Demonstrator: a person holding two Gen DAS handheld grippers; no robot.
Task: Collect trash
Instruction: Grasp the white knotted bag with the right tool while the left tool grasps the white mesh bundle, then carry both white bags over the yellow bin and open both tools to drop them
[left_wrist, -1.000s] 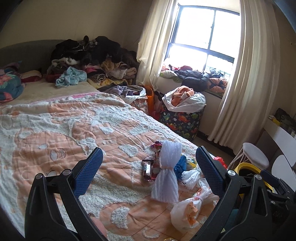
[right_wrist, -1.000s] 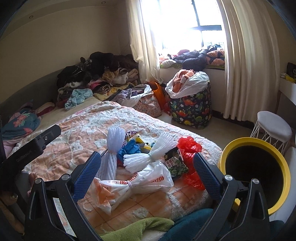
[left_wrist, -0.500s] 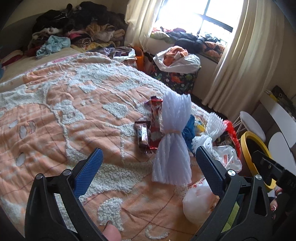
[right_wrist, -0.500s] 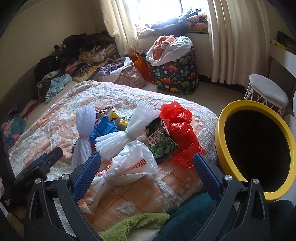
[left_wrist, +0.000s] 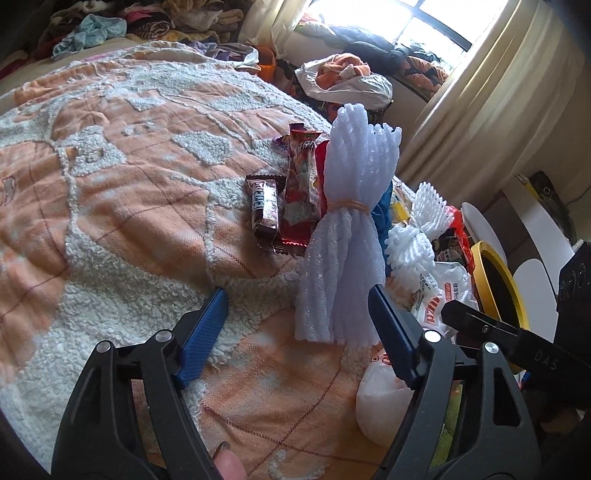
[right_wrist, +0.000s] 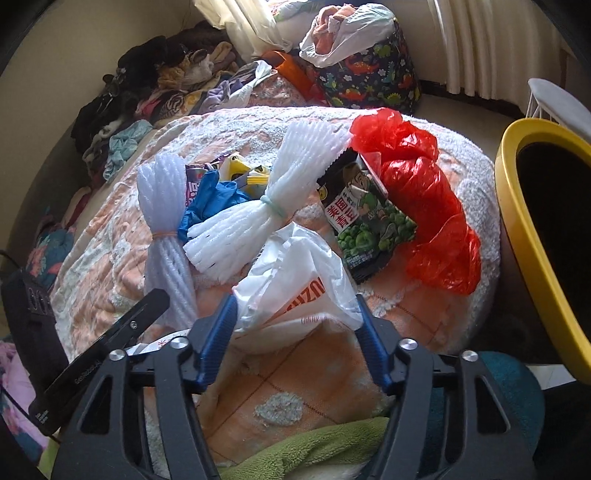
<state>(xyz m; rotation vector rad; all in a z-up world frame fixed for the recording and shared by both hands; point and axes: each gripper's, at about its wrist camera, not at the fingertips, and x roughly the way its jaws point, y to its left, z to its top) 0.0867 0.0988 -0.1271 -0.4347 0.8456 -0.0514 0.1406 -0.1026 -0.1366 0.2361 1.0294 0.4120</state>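
Orange-and-white fuzzy blanket (left_wrist: 122, 206) fills my left view. My left gripper (left_wrist: 297, 317) is closing, with the bottom of the white foam-net bundle tied by a rubber band (left_wrist: 343, 229) between its jaws, not yet squeezed. Bare blanket lies left.

Right view: my right gripper (right_wrist: 295, 325) is closing around the crinkly white plastic bag (right_wrist: 295, 273), near the bed's edge. The yellow-rimmed bin (right_wrist: 517, 221) stands beside.

The bedspread (right_wrist: 424, 332) is orange with fluffy white patches and thin red lines. At 12 o'clock from the white shopping bag with orange letters (right_wrist: 295, 273) lies a white foam net bundle (right_wrist: 258, 218), at 2 o'clock a black snack packet with green peas (right_wrist: 369, 218) and a red plastic bag (right_wrist: 424, 192). At 3 o'clock is a yellow bin, black inside (right_wrist: 517, 221), and at 12 o'clock a dark blue basket with dinosaurs (right_wrist: 369, 81).
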